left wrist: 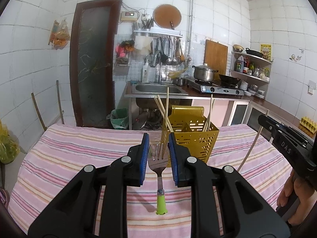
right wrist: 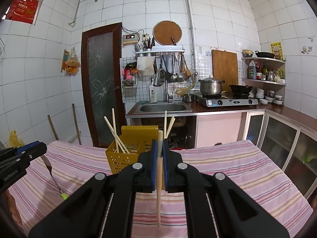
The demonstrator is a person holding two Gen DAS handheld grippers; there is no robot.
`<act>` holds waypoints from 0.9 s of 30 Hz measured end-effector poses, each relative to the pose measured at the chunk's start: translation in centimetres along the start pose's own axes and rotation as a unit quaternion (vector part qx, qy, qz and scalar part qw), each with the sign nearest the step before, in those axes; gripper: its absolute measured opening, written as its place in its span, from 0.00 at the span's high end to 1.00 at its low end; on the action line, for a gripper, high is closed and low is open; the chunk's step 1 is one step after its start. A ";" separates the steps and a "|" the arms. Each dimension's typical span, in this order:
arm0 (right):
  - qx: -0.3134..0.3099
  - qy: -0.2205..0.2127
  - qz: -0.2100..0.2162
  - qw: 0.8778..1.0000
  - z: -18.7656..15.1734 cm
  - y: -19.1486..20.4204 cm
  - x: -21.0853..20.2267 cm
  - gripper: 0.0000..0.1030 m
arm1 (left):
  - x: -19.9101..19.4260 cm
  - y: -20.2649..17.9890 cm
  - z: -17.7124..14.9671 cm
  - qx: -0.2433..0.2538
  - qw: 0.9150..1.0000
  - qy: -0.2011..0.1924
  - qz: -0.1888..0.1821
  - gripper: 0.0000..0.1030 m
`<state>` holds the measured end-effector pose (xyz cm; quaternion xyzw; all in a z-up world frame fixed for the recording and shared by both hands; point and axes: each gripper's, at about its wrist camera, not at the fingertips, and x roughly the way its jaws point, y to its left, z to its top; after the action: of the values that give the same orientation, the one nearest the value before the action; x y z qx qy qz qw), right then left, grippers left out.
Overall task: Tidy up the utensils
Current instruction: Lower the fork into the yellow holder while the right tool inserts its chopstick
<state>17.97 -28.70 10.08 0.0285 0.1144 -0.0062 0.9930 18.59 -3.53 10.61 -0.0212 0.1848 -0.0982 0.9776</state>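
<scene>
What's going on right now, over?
Left gripper shut on green-handled fork. Right gripper shut on chopstick. Yellow holder ahead, chopsticks already inside. Path clear.

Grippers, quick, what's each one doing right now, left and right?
Left gripper: closed on the fork, green handle hanging down.
Right gripper: closed on a chopstick, held upright.

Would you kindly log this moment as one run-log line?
left gripper: shut on fork | right gripper: shut on chopstick | yellow caddy: five chopsticks
</scene>
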 end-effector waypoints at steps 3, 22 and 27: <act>-0.003 -0.003 -0.001 1.000 0.6 -0.1 0.4 0.94 | 0.4 -0.2 0.8 0.003 1.000 -0.004 -0.004 0.81; -0.010 -0.065 -0.007 0.998 10.6 -0.3 2.6 0.94 | 4.3 -2.8 11.1 0.006 0.998 -0.055 -0.035 0.81; -0.011 -0.070 -0.003 0.997 13.1 0.0 5.0 0.94 | 6.8 -3.6 14.0 0.012 0.997 -0.067 -0.033 0.81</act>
<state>25.84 -29.48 21.65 0.0167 0.0443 -0.0102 0.9988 29.28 -8.39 21.53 -0.0219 0.1168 -0.1312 0.9842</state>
